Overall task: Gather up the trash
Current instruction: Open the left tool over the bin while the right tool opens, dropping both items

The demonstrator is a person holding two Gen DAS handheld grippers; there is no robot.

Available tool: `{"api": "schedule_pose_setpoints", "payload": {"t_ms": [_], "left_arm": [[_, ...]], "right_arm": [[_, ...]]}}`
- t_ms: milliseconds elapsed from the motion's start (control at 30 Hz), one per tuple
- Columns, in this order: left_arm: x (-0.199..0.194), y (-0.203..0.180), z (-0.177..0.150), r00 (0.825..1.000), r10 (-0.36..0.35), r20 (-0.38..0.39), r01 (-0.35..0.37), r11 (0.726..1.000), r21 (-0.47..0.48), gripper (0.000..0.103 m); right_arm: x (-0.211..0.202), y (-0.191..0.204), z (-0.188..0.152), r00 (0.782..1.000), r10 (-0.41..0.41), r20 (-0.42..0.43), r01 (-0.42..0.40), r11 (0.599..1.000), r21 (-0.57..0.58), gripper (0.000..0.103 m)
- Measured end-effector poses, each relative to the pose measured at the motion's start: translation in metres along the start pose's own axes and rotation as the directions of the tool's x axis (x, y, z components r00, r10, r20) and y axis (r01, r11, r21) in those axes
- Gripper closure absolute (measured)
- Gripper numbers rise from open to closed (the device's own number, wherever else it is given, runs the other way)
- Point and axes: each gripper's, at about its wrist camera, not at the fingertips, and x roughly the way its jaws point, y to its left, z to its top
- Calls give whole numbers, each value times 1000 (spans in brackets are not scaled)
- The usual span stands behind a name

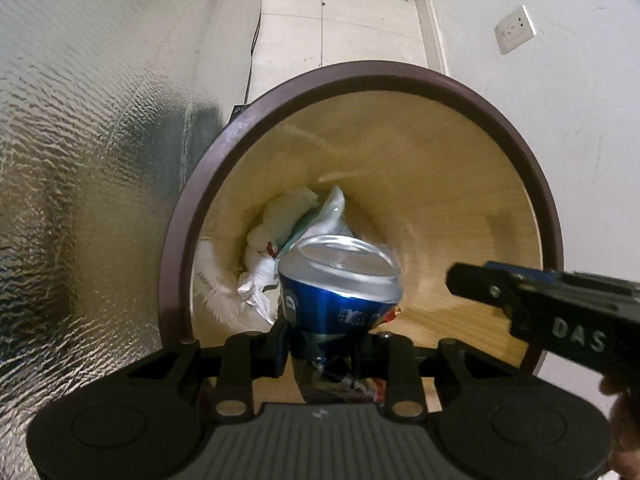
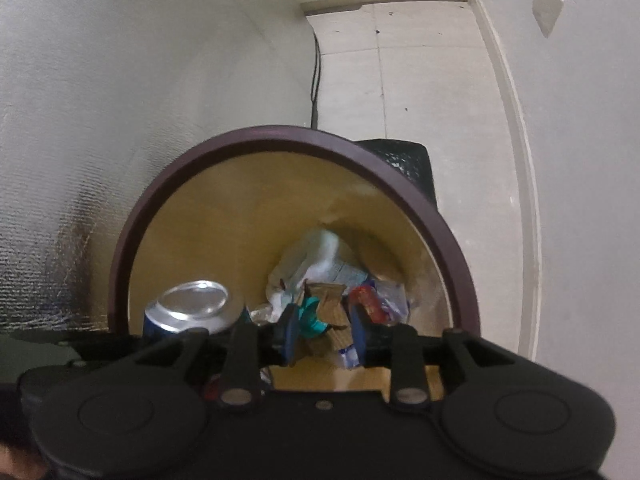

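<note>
A crushed blue drink can (image 1: 340, 280) hangs over the mouth of a round bin with a dark brown rim (image 1: 192, 216) and a wood-coloured inside. My left gripper (image 1: 326, 344) is shut on the can's lower end. One finger of my right gripper (image 1: 480, 284) reaches in over the bin from the right. In the right wrist view the same can (image 2: 188, 304) shows at the left, inside the rim (image 2: 132, 216). My right gripper (image 2: 324, 332) stands open, its blue pads (image 2: 290, 332) apart, with a brown and teal scrap (image 2: 324, 320) loose between them. White paper and plastic (image 1: 280, 216) lie at the bottom.
A silver textured panel (image 1: 80, 160) stands close on the bin's left. A white wall with a socket (image 1: 514, 32) runs on the right. A pale tiled floor (image 1: 340, 20) lies beyond, with a black cable (image 1: 254, 40) along it. A black object (image 2: 404, 160) sits behind the bin.
</note>
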Motion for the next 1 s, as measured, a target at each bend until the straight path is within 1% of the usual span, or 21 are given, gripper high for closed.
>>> {"api": "schedule_pose_setpoints", "payload": {"t_ms": [33,67,100,133,167,433,500,600,633,700,767,833,1000], "left_arm": [[0,-1,-1,1000,-5,1,5,1000,3,61],[-1,-3,0,1000,-11,2,11,1000,6,51],[-3,-5,-1,1000,-13,5,13,1000,12,45],[-5,-8,-1,1000,-12,12,12,1000,19,35],[-7,-10,-2,1000,-6,16,5,1000,24,31],[-21,-20,-6,1000,-5,27,4,999,44,30],[-28,-18,-9,999,-8,35,6,999,47,27],[-42,-14,-9,999,-7,49,4,999,48,20],[-47,-14,-10,999,-7,54,4,999,45,16],[-58,-14,-12,998,-3,68,0,999,43,10],[-67,-12,-14,997,7,82,-11,999,41,3],[-78,-10,-19,995,14,97,-17,999,34,0],[-105,-7,-32,993,20,120,-23,1000,20,0]], "right_arm": [[-1,-1,-3,1000,2,0,-2,1000,6,73],[-2,-2,-5,1000,2,0,-2,1000,12,73],[-4,-3,-7,1000,-1,0,1,1000,16,73],[-5,-4,-9,1000,-5,0,5,1000,19,73],[-8,-5,-11,1000,-7,1,7,1000,24,73],[-26,-11,-21,1000,-21,15,20,999,41,74],[-33,-10,-25,1000,-22,17,22,999,36,73],[-41,-11,-26,999,-26,26,25,999,28,73],[-44,-9,-27,999,-29,31,28,999,25,71],[-55,-8,-32,998,-39,43,38,999,25,61],[-65,-7,-35,997,-39,60,37,999,29,55],[-75,-5,-38,997,-41,69,39,999,31,52],[-102,-1,-50,995,-44,92,42,999,22,46]]}}
